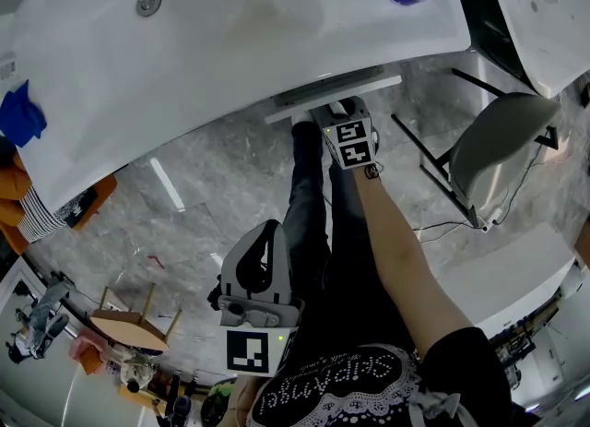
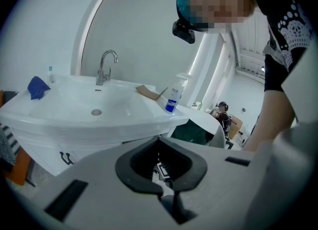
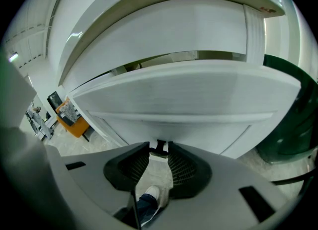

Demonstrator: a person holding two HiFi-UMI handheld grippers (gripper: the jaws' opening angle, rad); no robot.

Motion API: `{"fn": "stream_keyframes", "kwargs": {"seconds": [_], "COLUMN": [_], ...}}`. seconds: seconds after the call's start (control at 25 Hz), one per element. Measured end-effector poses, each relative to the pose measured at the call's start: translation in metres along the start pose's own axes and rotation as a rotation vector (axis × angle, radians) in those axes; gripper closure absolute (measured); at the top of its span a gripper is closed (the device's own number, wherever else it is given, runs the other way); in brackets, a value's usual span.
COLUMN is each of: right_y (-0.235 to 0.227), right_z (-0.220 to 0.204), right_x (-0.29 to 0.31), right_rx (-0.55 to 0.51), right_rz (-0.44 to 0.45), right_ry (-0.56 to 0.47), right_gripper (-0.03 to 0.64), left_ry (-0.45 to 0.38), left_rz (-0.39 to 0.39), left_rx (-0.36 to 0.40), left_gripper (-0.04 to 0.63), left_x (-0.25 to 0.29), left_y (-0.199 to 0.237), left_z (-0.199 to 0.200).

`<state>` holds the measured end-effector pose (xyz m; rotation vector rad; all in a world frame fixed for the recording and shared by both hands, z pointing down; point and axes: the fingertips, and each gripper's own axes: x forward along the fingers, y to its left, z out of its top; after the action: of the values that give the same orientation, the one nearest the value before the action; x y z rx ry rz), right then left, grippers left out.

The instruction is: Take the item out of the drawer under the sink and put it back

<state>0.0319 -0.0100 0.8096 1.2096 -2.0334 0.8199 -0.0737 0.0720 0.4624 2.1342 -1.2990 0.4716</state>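
Nearest us, our left tongs (image 1: 270, 231) are hanging pressed shut and empty. Farther out, our right tongs (image 1: 339, 113) are pinching the small black handle (image 3: 159, 148) of the drawer (image 3: 174, 95), which is sitting barely ajar under the sink (image 1: 184, 47). We are not seeing the item, so it is presumably lying inside. Lifting it out and returning it are both waiting.
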Motion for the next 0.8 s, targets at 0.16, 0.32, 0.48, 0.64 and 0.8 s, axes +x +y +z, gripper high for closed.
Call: {"fn": "stream_keyframes", "kwargs": {"seconds": [0.16,0.32,0.48,0.64,0.8], "right_y": [0.003,0.005,0.007,0.008,0.009], "right_z": [-0.014,-0.022,-0.027,-0.034,-0.038], "right_x": [-0.01,-0.015,-0.019,-0.026,-0.028], "right_rx": [0.002,0.004,0.008,0.007,0.008], "right_rz": [0.005,0.009,0.017,0.022,0.023], "right_ry": [-0.001,0.002,-0.001,0.002,0.008], "right_gripper": [0.495,0.495,0.495,0.495,0.495], "left_ry": [0.003,0.029,0.041,0.042,0.038], "left_rz": [-0.006,0.006,-0.001,-0.006,-0.006], "left_rx": [0.001,-0.011,-0.013,-0.008,-0.007], "left_gripper": [0.591,0.591,0.591,0.591,0.591], "left_x": [-0.001,-0.001,0.003,0.004,0.005], "left_y": [-0.002,-0.003,-0.008,-0.013,-0.013], "left_z": [-0.002,-0.008,-0.009,-0.008,-0.007]}}
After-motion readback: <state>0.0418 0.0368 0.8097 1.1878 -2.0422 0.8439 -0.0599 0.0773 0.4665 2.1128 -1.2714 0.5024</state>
